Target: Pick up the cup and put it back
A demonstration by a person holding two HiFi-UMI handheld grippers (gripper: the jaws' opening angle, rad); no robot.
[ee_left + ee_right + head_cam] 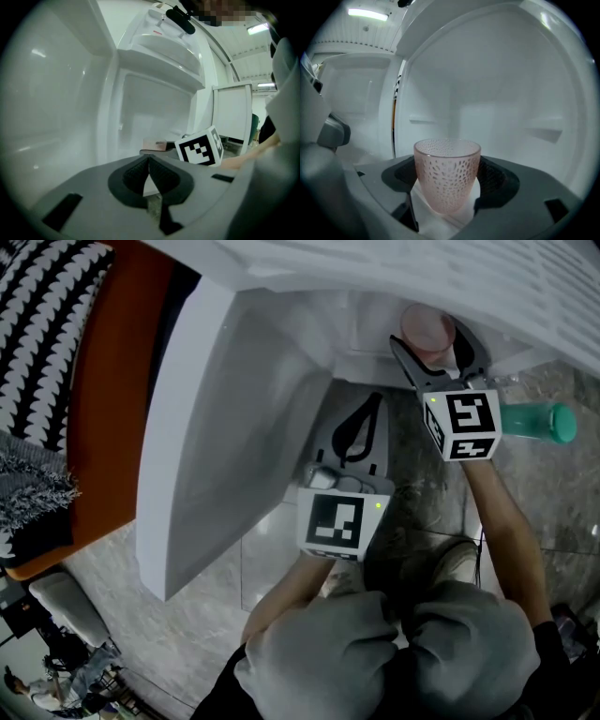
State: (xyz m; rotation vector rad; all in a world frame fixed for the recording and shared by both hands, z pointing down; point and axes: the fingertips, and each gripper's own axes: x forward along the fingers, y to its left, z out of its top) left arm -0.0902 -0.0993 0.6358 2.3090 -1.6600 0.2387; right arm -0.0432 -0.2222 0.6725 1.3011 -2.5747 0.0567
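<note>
The person is standing over the open white fridge [234, 427] and reaching into it with both tools. The right hand-held gripper [436, 348] is clamping the cup [447, 171], a pink, frosted tumbler with a pebbled pattern. Its two dark pads are pressing against the cup's opposite sides, and the cup is sitting upright between them with its mouth up. It is inside the fridge compartment, over a pale shelf surface. I am not able to tell whether its base is resting on that surface or hanging just above it.

The left hand-held gripper [149, 161] is idling lower down, near the fridge opening. Its jaws are closed tip to tip with nothing between them, and it is playing no part in the hold. A teal bottle [534, 421] is lying on the tiled floor [281, 559] off to the right, apart from all this.

As I am judging it, the grasp is made, so the picking-up half is at least under way. The pictures alone are not settling whether the cup is on its way up or on its way back down. Either way, the cup has yet to be set squarely on the shelf, the right jaws opened, and the tool drawn out without tipping it.
</note>
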